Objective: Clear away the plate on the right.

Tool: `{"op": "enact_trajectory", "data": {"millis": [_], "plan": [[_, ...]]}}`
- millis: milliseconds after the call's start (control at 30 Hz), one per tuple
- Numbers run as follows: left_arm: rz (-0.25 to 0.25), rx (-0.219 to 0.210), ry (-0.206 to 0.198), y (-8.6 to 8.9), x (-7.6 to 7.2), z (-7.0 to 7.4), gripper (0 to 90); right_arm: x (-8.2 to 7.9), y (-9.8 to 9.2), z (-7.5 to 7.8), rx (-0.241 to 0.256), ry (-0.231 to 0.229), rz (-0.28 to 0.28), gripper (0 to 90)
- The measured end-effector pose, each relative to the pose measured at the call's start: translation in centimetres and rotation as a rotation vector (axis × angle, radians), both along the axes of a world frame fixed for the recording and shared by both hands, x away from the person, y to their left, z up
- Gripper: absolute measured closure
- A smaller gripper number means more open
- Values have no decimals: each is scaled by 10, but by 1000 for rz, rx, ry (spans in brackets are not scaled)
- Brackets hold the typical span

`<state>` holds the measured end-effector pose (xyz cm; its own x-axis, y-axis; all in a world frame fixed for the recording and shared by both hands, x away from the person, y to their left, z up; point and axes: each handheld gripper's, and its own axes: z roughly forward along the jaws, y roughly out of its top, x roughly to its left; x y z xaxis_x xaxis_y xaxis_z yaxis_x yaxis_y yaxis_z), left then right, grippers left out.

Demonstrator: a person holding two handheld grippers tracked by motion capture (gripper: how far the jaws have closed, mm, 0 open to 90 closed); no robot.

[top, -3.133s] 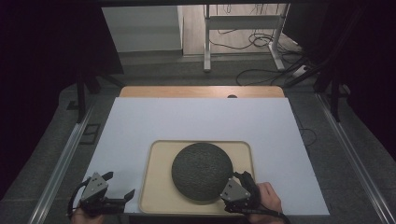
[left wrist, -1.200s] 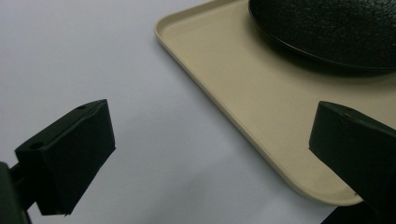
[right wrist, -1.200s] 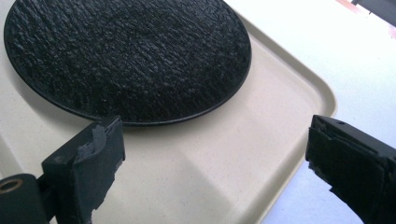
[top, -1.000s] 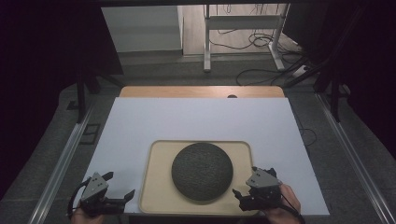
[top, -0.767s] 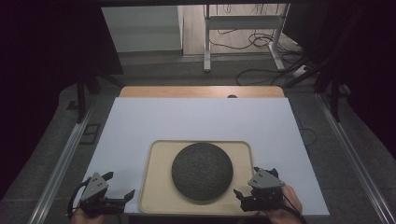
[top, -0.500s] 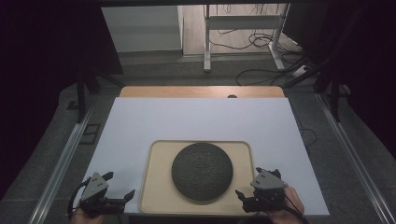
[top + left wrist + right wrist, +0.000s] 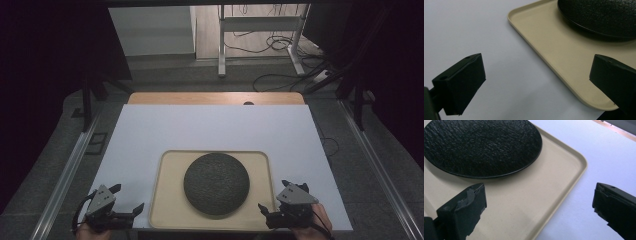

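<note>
1. No readable text, label, brand, number or sign stands on the beige tray (image 7: 165, 200) or the dark round plate (image 7: 216, 183) at lower centre of the high view.
2. The white table surface (image 7: 210, 127) is unmarked.
3. The left gripper (image 7: 126, 199) and right gripper (image 7: 273, 196) bear no legible marking.

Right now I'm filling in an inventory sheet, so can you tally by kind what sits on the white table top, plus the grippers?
Beige rounded rectangular tray: 1
Round black rough-textured plate, on the tray: 1
Hand-held black two-jaw grippers: 2, the left gripper and the right gripper, both open
Total: 4
</note>
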<state>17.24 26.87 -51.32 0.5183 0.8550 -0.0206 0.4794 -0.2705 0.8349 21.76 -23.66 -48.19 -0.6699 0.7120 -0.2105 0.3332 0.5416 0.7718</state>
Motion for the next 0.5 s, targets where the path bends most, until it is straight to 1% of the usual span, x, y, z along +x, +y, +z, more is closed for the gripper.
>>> {"op": "enact_trajectory", "data": {"millis": [233, 500], "plan": [[0, 1, 1, 0, 0, 0, 0, -2, -7, 1, 16, -2, -24, 0], [1, 1, 0, 0, 0, 0, 0, -3, -15, -1, 16, -9, -48, 0]]}}
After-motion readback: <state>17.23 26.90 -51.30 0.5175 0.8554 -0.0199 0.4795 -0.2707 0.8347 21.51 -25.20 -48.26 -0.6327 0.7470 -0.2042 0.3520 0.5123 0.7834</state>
